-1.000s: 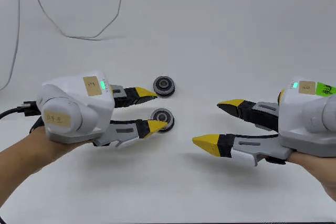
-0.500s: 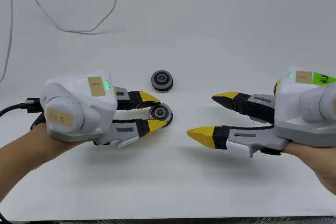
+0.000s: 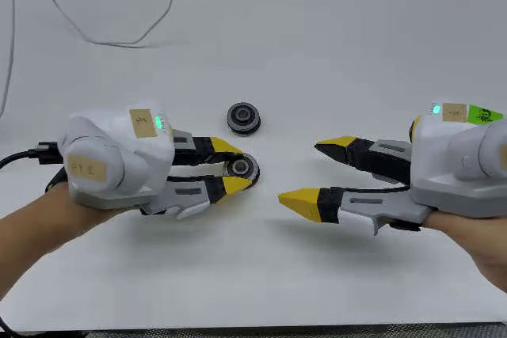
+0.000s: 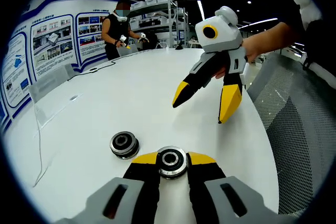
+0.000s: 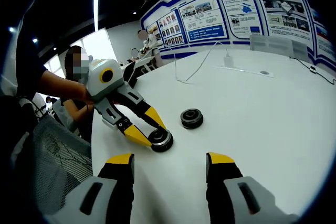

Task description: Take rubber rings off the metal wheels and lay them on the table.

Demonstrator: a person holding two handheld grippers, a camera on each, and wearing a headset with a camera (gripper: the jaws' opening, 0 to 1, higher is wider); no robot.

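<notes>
The near wheel (image 3: 241, 168) was clamped in the left claw (image 3: 238, 167); the right claw (image 3: 303, 172) was held apart beside it; peeling its rubber ring (image 4: 172, 149) was judged next.

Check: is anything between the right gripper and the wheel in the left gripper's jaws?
Nothing visible. Bare table lies between the right gripper and the near wheel, which the left gripper grips. The far wheel sits behind, off that line.

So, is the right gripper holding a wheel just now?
No, the right gripper is open, apart from the near wheel and the far wheel.
</notes>
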